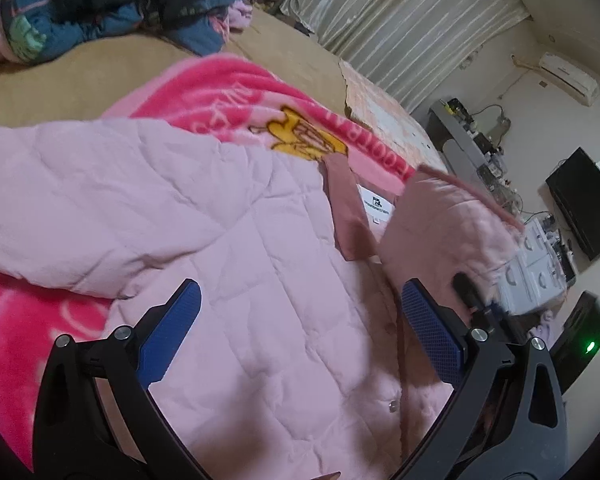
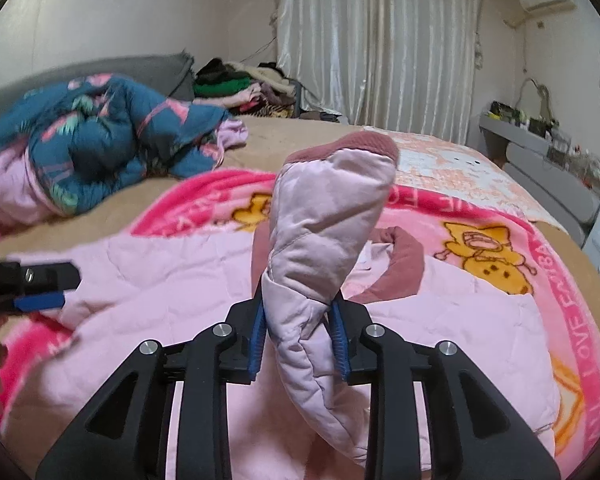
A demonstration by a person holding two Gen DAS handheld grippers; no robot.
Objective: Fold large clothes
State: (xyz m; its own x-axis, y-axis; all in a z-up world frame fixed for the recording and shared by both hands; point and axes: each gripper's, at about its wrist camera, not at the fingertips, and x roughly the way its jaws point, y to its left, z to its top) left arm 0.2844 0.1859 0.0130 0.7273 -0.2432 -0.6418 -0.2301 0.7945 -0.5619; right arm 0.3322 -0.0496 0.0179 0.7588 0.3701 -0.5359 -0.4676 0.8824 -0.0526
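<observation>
Sleeve-fold step; right tongs (image 2: 300,336) clenched on pink quilted jacket (image 1: 228,240) sleeve (image 2: 324,216), cuff up; left tongs (image 1: 300,320) released over jacket body; next, I judge: lay sleeve across body on bed (image 2: 320,128).

The left gripper (image 1: 300,320) is built from matte black arms with long cut-out slots. Round silver screws are set at the joints behind the fingers. Blue pads (image 1: 430,330) with a fine grid texture are fitted on the inner faces of the fingers. The right gripper (image 2: 300,334) is made alike: black linkages, silver screws (image 2: 223,329), ribbed blue pads.
</observation>
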